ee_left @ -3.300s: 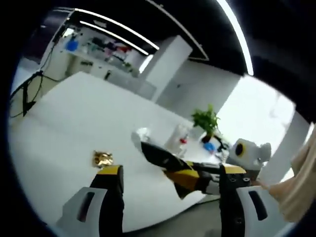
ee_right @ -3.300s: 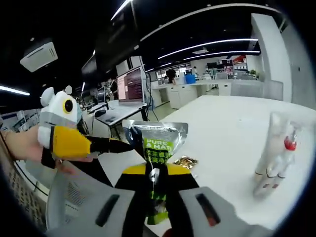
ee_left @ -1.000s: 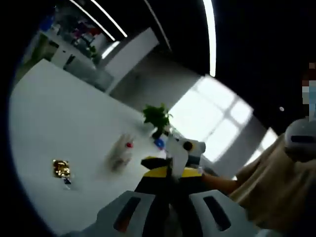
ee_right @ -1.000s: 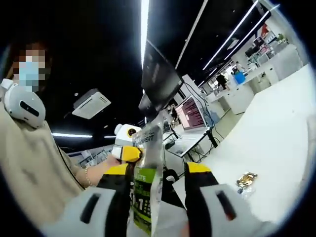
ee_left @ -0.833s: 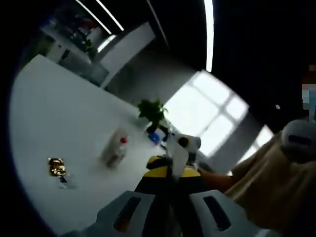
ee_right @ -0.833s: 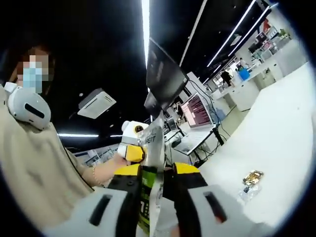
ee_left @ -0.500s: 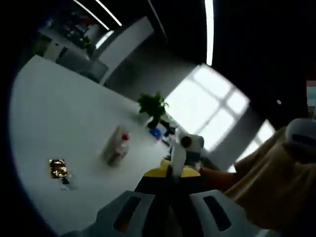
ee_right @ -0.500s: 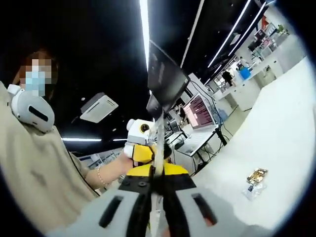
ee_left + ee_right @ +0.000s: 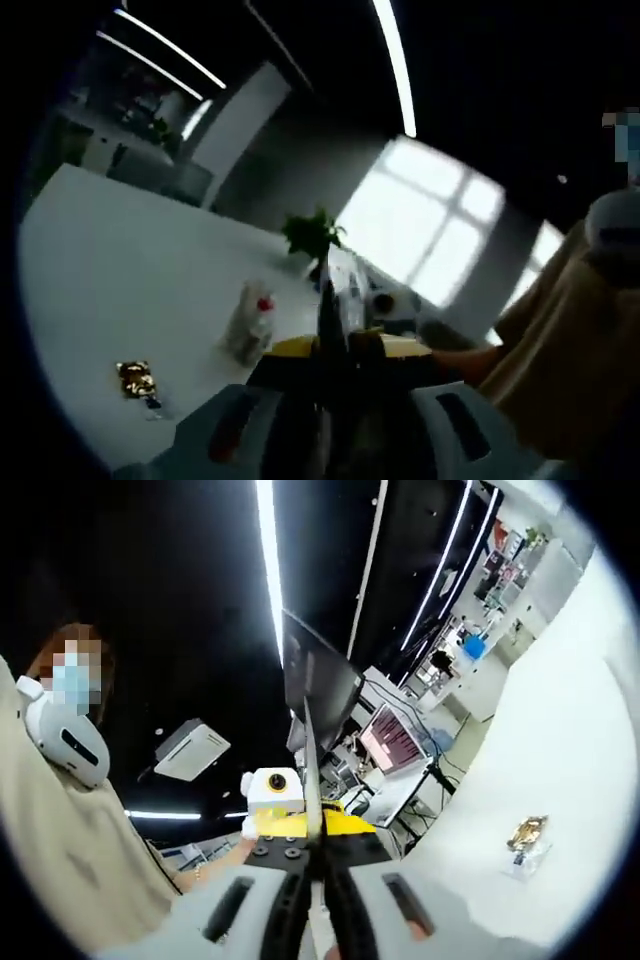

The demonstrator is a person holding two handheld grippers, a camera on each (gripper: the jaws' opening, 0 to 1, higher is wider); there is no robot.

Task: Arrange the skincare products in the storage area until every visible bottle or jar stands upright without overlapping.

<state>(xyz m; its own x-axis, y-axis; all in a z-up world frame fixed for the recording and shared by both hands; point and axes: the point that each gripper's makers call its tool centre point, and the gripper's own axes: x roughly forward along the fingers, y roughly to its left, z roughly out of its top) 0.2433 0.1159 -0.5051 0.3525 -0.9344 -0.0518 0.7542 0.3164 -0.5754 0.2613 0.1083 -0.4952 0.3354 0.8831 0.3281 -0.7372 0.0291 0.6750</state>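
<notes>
skincare pouch [image 9: 312, 780] is up in the air, well above the white desk [image 9: 120, 290], pinched edge-on by both tongs, probably to steady it before setting it down. left tongs [image 9: 335, 385] and right tongs [image 9: 316, 865] are clamped on it. its long axis runs along the jaws, away from the cameras. a clear bottle [image 9: 250, 322] stands on the desk.

A thin silvery foil sachet [image 9: 311, 770] stands edge-on, upright, well above the white table [image 9: 120, 270]. On that table a clear red-capped bottle [image 9: 250, 322] stands upright, near a small gold packet [image 9: 133, 379].
</notes>
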